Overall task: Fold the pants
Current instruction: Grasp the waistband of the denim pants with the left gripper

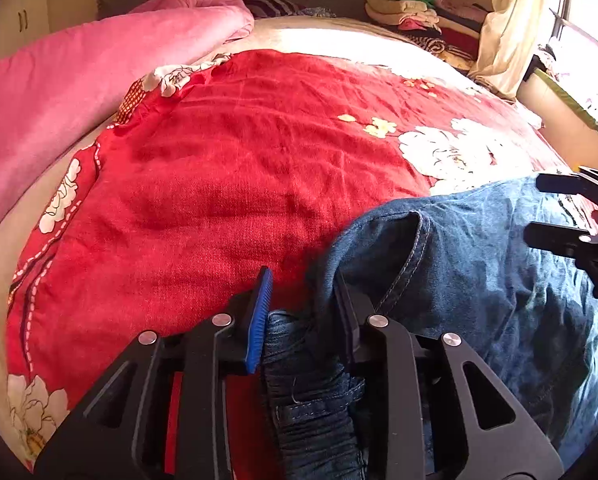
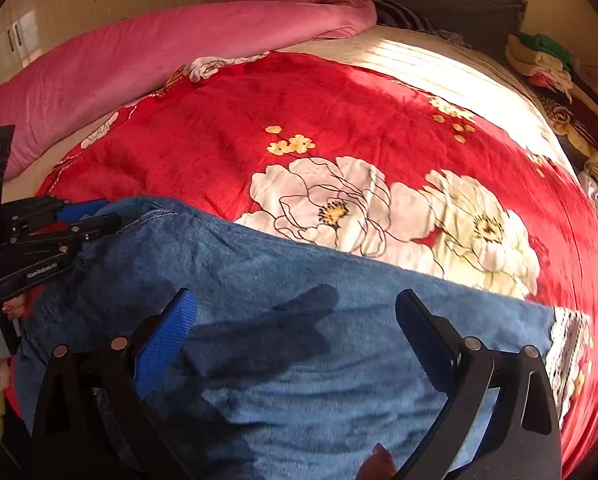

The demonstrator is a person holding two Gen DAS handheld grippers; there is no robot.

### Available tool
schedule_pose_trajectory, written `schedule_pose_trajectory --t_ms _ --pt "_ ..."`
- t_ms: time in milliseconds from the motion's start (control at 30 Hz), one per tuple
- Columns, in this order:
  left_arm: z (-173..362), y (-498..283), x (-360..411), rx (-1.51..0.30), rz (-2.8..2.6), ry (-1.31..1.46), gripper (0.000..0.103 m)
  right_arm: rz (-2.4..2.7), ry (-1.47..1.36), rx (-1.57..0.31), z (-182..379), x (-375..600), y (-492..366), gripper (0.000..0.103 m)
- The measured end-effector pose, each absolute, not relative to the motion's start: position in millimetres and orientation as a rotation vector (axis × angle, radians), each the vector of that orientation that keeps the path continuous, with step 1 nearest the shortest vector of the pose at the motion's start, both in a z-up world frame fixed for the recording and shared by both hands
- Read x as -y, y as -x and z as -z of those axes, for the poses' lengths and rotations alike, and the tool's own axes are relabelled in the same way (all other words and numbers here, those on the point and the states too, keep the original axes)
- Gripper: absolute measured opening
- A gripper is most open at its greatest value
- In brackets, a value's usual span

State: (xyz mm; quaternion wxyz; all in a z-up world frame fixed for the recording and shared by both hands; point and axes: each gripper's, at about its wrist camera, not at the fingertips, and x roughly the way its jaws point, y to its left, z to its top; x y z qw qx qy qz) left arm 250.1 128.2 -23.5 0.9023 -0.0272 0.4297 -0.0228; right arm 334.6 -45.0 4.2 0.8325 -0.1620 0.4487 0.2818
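Note:
Blue denim pants (image 1: 471,272) lie on a red floral blanket (image 1: 219,168) on a bed. My left gripper (image 1: 305,292) is shut on a bunched edge of the pants near their left end. In the right wrist view the pants (image 2: 299,320) spread across the lower half. My right gripper (image 2: 295,312) is wide open just above the denim, holding nothing. The left gripper shows at the left edge of the right wrist view (image 2: 79,220), and the right gripper shows at the right edge of the left wrist view (image 1: 559,216).
A pink quilt (image 1: 79,80) lies rolled along the bed's far left. Stacked folded clothes (image 1: 411,12) sit at the far right by a cream curtain (image 1: 511,28) and window. White cupboards (image 2: 79,4) stand behind the bed.

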Motion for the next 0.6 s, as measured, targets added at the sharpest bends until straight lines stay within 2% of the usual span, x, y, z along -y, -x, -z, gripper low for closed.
schedule_pose_trajectory --t_ms 100,367,467,533,567,600 --pt "14.1 -245.6 -126.4 -0.87 0.079 0.059 0.01 -0.642 0.409 -0.966 4.9 24.7 -346.8 0.099" --pt "-6.6 -233.5 -123.6 -0.829 0.139 0.063 0.006 -0.762 0.617 -0.973 26.9 -18.0 -359.4 0.098" --pt "-9.7 -231.3 -120.6 -0.822 0.154 0.055 0.004 -0.797 0.624 -1.002 31.7 -24.0 -362.0 0.092" --pt "-10.7 -229.8 -118.8 -0.821 0.166 0.05 0.003 -0.833 0.612 -1.007 32.8 -26.1 -358.5 0.074" --pt "-11.1 -228.6 -118.0 -0.82 0.17 0.048 0.003 -0.849 0.61 -0.999 31.9 -26.4 -355.2 0.069" --pt "-11.9 -228.0 -116.9 -0.818 0.173 0.043 0.002 -0.869 0.593 -0.996 30.1 -25.7 -352.7 0.053"
